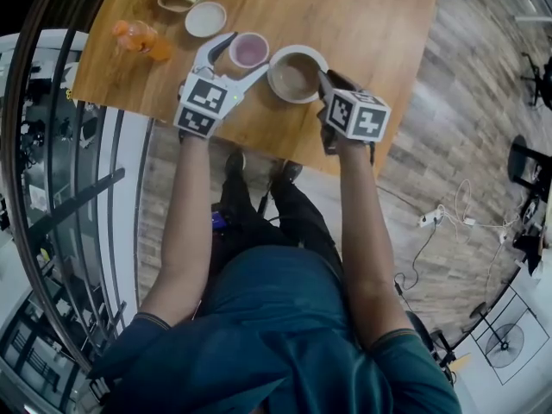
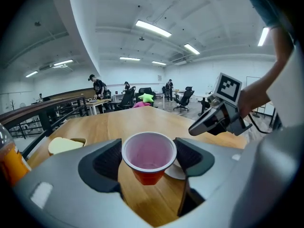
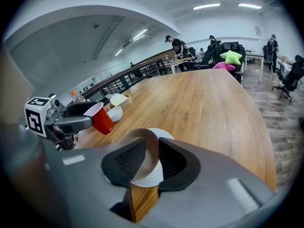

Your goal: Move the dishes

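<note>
**A:** Where do we stand with the dishes?

**B:** We have one in each tool. The left gripper (image 1: 247,55) has its jaws closed to the width of the red cup (image 2: 148,152), with a pad pressed on each side just under the rim. In the right gripper view the cup hangs tilted and looks clear of the table (image 1: 371,24).

**A:** And the other side?

**B:** The right gripper (image 1: 327,79) is nearly closed. It pinches the wall of the bowl (image 1: 293,76), one jaw inside and one outside, biting the rim at about 4 o'clock in the head view. We cannot tell whether the bowl's base has left the wood.

**A:** So the step in hand is the carry, we think. How do we do it well?

**B:** Both dishes look empty, so spilling is not the worry. The bowl is held by one edge, so its far side at 10 o'clock will want to sag. We should raise it slowly and hold the wrist level.

**A:** The cup sits just beside the bowl, at its 10 o'clock.

**B:** Then we part the hands before travelling, so the rims don't knock. The cup's thin wall may buckle, so we shouldn't squeeze it harder.

**A:** Any obstacles?

**B:** A small white bowl (image 1: 205,19) lies at 11 o'clock from the cup and an orange bottle (image 1: 142,39) at its 9 o'clock. We'd lift above both.
</note>
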Available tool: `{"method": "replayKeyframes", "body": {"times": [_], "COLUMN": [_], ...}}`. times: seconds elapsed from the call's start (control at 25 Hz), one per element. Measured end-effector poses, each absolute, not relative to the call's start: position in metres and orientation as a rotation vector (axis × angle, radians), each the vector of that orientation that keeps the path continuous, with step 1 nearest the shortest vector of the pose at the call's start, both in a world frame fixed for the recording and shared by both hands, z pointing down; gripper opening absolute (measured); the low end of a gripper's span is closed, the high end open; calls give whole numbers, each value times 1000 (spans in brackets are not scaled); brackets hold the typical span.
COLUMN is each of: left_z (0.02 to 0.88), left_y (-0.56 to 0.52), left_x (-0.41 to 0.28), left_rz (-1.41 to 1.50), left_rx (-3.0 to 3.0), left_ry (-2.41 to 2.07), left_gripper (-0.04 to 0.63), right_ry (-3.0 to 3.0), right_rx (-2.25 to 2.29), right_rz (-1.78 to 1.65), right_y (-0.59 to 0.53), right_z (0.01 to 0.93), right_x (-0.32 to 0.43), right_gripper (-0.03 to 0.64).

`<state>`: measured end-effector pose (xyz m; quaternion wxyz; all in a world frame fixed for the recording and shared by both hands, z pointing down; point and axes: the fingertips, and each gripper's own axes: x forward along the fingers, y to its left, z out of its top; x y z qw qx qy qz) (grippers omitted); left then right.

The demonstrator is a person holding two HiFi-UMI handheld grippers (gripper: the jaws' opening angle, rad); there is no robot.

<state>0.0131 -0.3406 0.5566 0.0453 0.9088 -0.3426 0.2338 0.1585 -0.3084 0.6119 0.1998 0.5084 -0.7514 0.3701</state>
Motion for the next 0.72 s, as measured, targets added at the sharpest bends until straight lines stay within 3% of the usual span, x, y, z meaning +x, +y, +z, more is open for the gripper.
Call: {"method": "replayKeyframes", "body": {"times": [0.72], "left_z": [617], "left_y": [-336], "left_x": [-31], "left_rz": [785], "left_rx": [2673], "left_ry": [-1078], "left_gripper": [350], "right_ry": [-2049], "right_rx": [1364], "right_rz": [1088], "right_y": [-317], "right_z": [637], "right_x": [151], "right_gripper": [67]}}
